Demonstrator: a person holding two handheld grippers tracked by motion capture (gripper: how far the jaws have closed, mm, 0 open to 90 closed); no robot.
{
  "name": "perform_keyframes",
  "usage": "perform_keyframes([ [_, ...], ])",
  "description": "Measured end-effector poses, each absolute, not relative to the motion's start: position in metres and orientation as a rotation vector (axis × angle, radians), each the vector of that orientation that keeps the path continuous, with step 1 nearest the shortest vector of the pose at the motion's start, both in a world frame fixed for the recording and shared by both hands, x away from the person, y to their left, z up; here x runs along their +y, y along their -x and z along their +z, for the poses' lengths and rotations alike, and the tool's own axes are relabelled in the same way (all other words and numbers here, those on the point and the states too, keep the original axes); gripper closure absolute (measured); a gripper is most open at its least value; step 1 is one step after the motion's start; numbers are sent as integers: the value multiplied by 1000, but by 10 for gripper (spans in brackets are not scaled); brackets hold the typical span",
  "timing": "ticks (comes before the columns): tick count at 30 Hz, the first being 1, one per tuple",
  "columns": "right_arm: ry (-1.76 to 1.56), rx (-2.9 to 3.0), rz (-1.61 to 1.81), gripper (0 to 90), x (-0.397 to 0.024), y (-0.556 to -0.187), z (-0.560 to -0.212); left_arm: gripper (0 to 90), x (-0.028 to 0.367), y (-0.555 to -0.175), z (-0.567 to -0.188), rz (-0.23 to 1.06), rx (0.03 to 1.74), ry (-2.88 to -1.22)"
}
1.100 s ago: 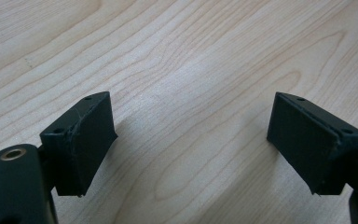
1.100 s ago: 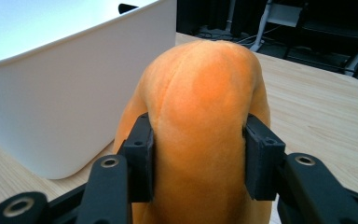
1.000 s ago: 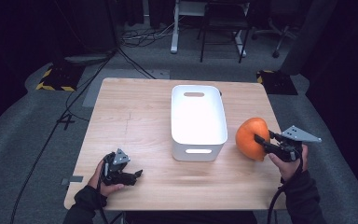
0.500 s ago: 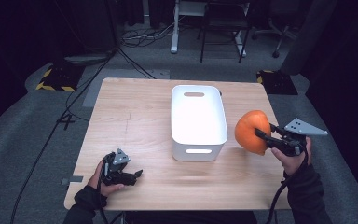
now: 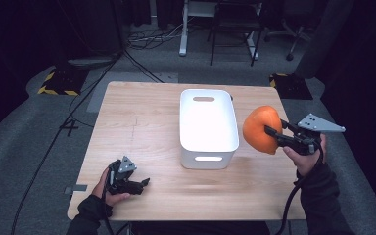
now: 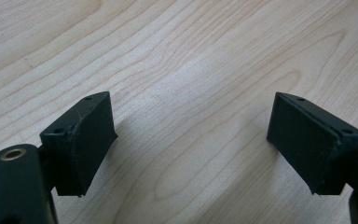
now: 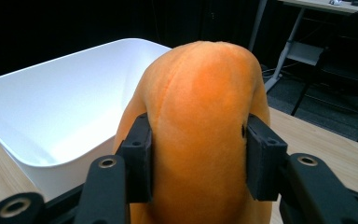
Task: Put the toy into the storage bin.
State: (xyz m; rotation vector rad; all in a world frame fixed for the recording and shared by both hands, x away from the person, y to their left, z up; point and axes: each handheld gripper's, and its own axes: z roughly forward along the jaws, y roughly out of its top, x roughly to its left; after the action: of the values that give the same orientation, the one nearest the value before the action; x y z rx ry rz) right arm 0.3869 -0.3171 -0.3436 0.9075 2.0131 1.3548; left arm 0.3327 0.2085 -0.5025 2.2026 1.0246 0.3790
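Note:
An orange plush ball (image 5: pixel 260 129) (image 7: pixel 200 135) hangs in the air just right of the white bin (image 5: pixel 208 126) (image 7: pixel 51 116), its soft sides squeezed by my right gripper (image 5: pixel 272 136) (image 7: pixel 198 156), which is shut on it. The bin is empty and stands in the middle of the wooden table (image 5: pixel 142 117). Down at the table's front left corner my left gripper (image 5: pixel 142 183) (image 6: pixel 191 140) rests low over the bare wood, jaws wide open with nothing between them.
Beyond the table's far edge stand a desk frame and chair legs (image 5: pixel 225 29) on grey carpet, with cables and a yellow-black striped plate (image 5: pixel 56 83) on the floor at the left. Bare wood lies left of the bin and along the front edge.
My right gripper has lifted the orange plush ball off the table and carried it up and slightly toward the bin. The left gripper has stayed put.

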Motion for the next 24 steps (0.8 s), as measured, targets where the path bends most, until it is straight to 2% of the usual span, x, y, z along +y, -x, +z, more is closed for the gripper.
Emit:
perform_keyframes([
  [24,-875,1989,1364,519,-307,-398,-320,152,209,-333,-502,379,1025,-2203],
])
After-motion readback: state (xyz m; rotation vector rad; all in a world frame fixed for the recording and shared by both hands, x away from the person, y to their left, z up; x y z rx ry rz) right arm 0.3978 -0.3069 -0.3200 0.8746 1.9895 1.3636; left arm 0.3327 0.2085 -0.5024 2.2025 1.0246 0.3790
